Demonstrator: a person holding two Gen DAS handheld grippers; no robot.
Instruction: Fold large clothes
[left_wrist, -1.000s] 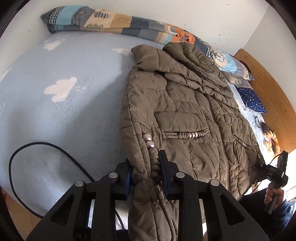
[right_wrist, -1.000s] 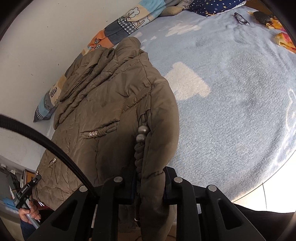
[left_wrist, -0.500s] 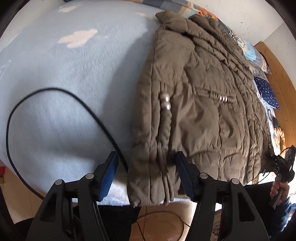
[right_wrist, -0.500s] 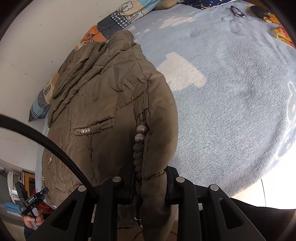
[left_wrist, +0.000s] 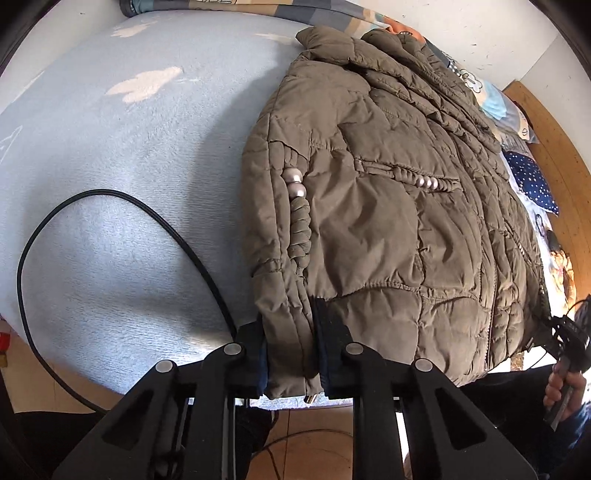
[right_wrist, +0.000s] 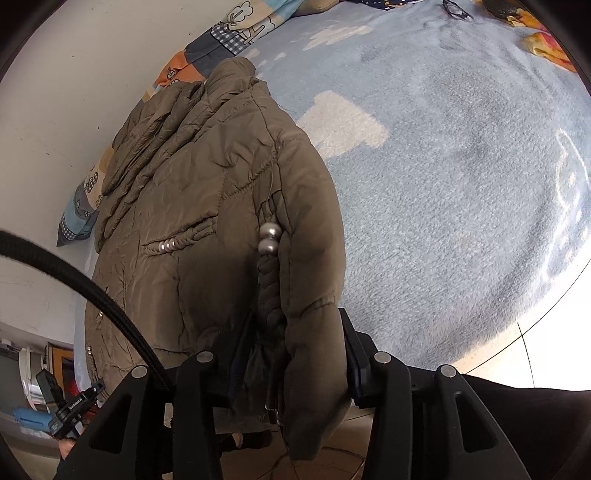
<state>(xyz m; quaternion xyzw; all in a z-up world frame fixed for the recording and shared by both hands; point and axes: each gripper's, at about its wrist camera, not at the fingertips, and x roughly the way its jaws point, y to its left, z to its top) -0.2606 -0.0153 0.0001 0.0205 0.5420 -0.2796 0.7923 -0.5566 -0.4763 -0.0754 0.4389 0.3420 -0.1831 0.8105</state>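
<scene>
- Nearest in the left wrist view, the left gripper (left_wrist: 291, 350) has just closed its jaws on the near hem of the olive quilted jacket (left_wrist: 388, 206), and its pads press the jacket's left edge where it hangs over the bed's near side.
- In the right wrist view, the right gripper (right_wrist: 295, 354) has just been opening; the jacket's right hem fold lies between the jaws, which stand apart around it, and the right pad shows a gap beside the cloth.
- A black cable (left_wrist: 122, 206) loops over the blanket left of the jacket.
- The jacket lies flat, front up, on the light blue blanket (left_wrist: 110, 166) with white cloud shapes, collar at the far end, silver beads (left_wrist: 295, 182) on a braided cord near its left edge.
- Beyond the collar, a patchwork quilt (right_wrist: 229, 33) lies along the white wall.
- At the far right, glasses (right_wrist: 456, 9) rest on the blanket.
</scene>
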